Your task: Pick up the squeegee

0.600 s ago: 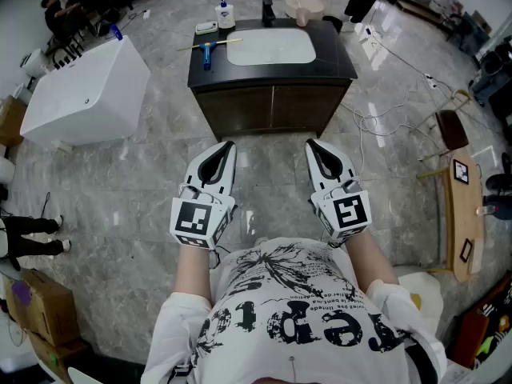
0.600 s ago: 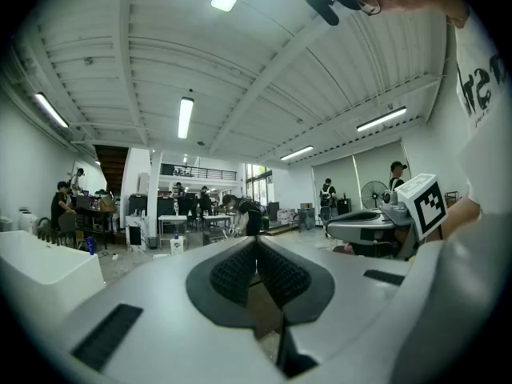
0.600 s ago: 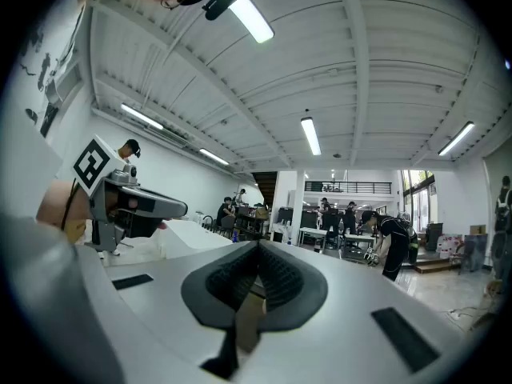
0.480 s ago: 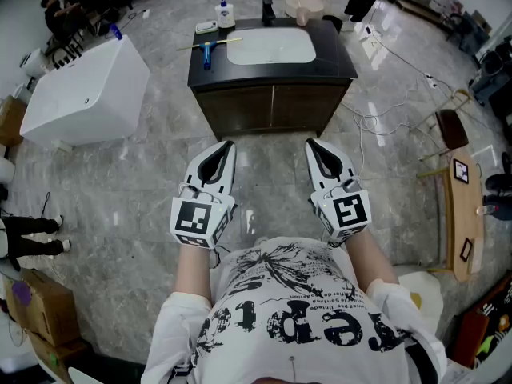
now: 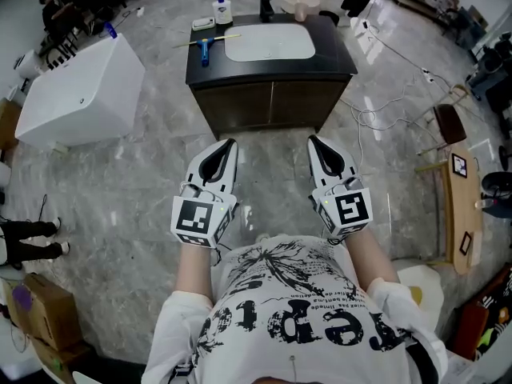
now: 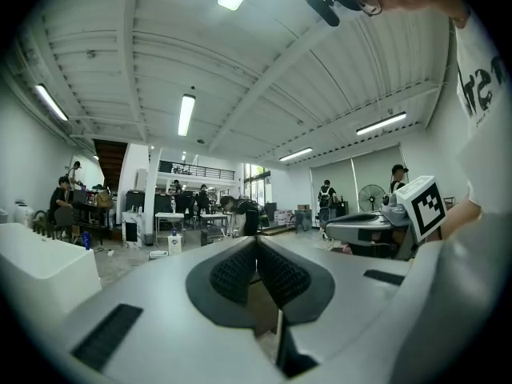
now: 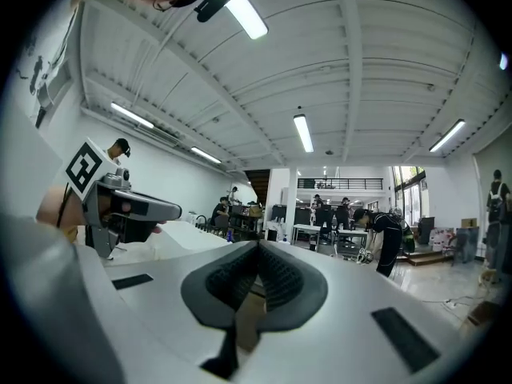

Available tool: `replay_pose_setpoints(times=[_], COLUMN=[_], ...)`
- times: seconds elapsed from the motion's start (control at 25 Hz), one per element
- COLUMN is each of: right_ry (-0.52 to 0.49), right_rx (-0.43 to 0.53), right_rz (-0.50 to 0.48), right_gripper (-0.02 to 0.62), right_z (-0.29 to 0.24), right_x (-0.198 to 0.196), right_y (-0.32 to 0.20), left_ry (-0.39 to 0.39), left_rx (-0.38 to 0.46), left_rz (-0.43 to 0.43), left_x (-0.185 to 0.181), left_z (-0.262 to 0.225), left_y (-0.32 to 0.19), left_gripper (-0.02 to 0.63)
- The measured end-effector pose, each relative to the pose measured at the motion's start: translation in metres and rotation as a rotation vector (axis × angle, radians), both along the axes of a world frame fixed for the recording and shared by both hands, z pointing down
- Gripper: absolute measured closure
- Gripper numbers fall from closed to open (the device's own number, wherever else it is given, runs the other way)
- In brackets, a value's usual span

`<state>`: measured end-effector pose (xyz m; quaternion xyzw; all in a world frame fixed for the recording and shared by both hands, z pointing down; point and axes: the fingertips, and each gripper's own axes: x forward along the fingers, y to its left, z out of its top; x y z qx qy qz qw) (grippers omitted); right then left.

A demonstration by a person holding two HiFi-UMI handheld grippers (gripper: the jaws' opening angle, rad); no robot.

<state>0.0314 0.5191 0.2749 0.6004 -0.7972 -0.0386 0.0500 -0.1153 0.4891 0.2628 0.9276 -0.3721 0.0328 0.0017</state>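
Observation:
A blue-handled squeegee (image 5: 206,48) lies on the dark vanity top (image 5: 336,54), left of the white basin (image 5: 269,42). I hold both grippers level in front of my chest, well short of the vanity. My left gripper (image 5: 228,145) is shut with nothing between its pads, and its tips meet in the left gripper view (image 6: 256,242). My right gripper (image 5: 314,142) is also shut and empty, as the right gripper view (image 7: 258,248) shows. The squeegee does not show in either gripper view.
A soap bottle (image 5: 222,9) and a small dish (image 5: 202,24) stand at the back of the vanity, a black tap (image 5: 267,8) behind the basin. A white bathtub (image 5: 76,90) sits at left. Cables (image 5: 376,110) and a wooden bench (image 5: 460,206) lie at right. People work at tables far off.
The vanity and tub have slid slightly up and left in the head view. Both grippers keep their places and stay shut.

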Motion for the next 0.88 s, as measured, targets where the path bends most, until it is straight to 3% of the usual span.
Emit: replay_pose_setpoints(times=[0.08, 0.12, 0.16, 0.2, 0.56, 0.88], right_ry=[-0.012, -0.015, -0.015, -0.012, -0.014, -0.036], right_rx=[-0.005, -0.008, -0.011, -0.015, -0.046, -0.05], right_rz=[0.005, 0.004, 0.004, 0.006, -0.029, -0.097], right_gripper=[0.581, 0.58, 0.58, 0.58, 0.58, 0.58], right_z=[0.005, 0.007, 0.01, 0.013, 0.032, 0.045], right_x=[-0.006, -0.009, -0.013, -0.015, -0.02, 0.014], right_y=[-0.002, -0.004, -0.005, -0.008, -0.055, -0.165], left_ry=[0.027, 0.04, 0.044, 0.039, 0.029, -0.028], left_rx=[0.0, 0.007, 0.016, 0.024, -0.002, -0.02], left_rz=[0.01, 0.015, 0.017, 0.01, -0.087, -0.163], left_x=[-0.006, -0.009, -0.012, -0.016, -0.034, -0.004], left_z=[0.004, 0.006, 0.007, 0.008, 0.023, 0.039], left_y=[-0.002, -0.003, -0.005, -0.008, -0.06, -0.156], left_gripper=[0.589, 0.468, 0.283, 0.254, 0.253, 0.253])
